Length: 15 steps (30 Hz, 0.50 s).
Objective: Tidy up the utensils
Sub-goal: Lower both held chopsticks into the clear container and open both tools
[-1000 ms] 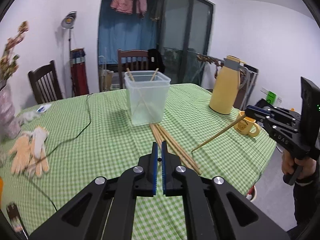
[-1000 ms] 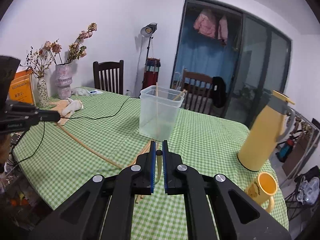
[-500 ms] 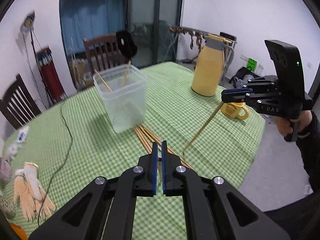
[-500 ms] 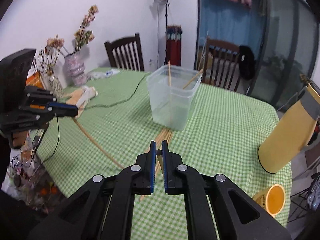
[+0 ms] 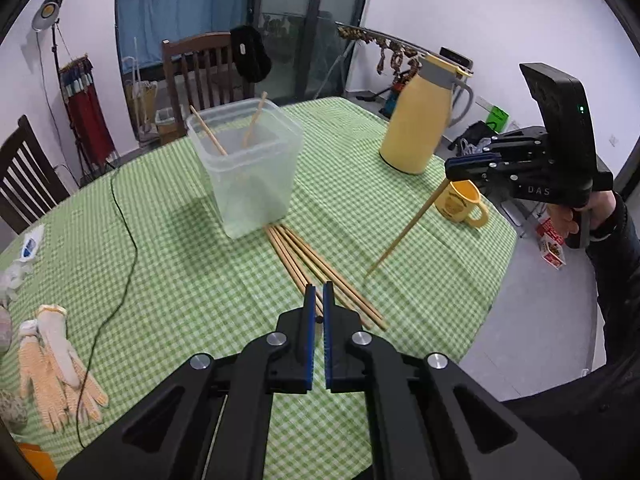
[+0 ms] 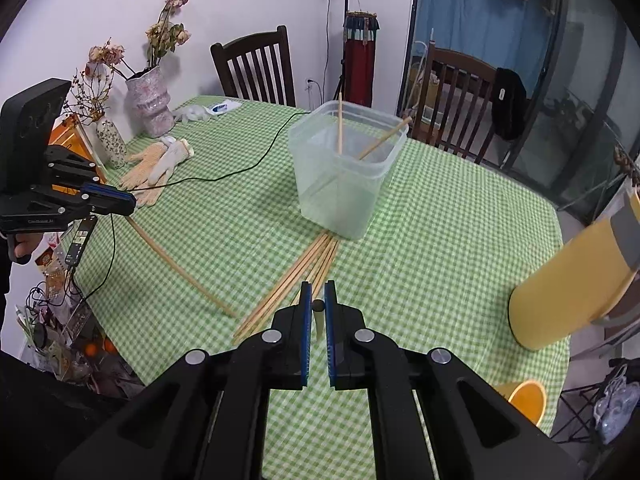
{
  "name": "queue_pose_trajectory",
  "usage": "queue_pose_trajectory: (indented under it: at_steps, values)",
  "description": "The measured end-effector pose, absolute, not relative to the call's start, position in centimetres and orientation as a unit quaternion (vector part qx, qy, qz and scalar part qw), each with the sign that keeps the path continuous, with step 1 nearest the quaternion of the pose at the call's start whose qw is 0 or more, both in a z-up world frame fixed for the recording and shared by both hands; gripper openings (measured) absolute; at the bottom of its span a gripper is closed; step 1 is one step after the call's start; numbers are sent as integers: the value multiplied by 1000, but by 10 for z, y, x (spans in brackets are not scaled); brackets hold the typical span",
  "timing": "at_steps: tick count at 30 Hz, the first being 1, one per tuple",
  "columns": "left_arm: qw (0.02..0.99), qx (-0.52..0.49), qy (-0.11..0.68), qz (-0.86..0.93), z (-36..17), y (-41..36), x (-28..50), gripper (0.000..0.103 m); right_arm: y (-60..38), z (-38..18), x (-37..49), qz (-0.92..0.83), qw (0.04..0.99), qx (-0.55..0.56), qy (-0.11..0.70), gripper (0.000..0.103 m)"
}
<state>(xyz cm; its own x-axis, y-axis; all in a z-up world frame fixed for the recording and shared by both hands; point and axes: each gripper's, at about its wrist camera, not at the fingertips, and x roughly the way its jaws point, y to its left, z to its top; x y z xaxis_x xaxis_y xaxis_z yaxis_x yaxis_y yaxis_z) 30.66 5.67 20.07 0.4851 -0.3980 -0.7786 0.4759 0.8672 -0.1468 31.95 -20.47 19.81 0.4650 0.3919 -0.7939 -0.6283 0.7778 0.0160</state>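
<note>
Both grippers lifted off desk (image 5: 200, 280), each now carrying one chopstick – left gripper (image 5: 316, 312) fingers pinching one, right gripper (image 6: 316, 308) likewise. Container (image 5: 248, 172) holds two; bundle (image 5: 320, 268) still lies beside it – drop-in next, likely.

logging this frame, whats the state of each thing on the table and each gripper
left gripper: shut on a chopstick
right gripper: shut on a chopstick
tub: upright, lidless, two chopsticks leaning inside
loose chopsticks: lying bundled beside tub
jug: upright, lid shut
mug: upright
gloves: lying flat
</note>
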Motion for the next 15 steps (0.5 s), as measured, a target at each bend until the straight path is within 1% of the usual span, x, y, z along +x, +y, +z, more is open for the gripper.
queue_pose_trajectory:
  at_steps: [6, 10, 12, 15]
  values:
    - [880, 49, 404, -246, 236, 61, 320, 0, -201, 216, 336, 305, 852, -140, 401, 6]
    - [904, 51, 350, -239, 287, 64, 336, 0, -199, 254, 350, 304, 871, -135, 363, 6]
    - [917, 53, 319, -236, 314, 64, 344, 0, -196, 280, 358, 307, 884, -123, 330, 6]
    - [930, 25, 278, -240, 351, 67, 364, 0, -189, 315, 374, 318, 898, -104, 286, 6]
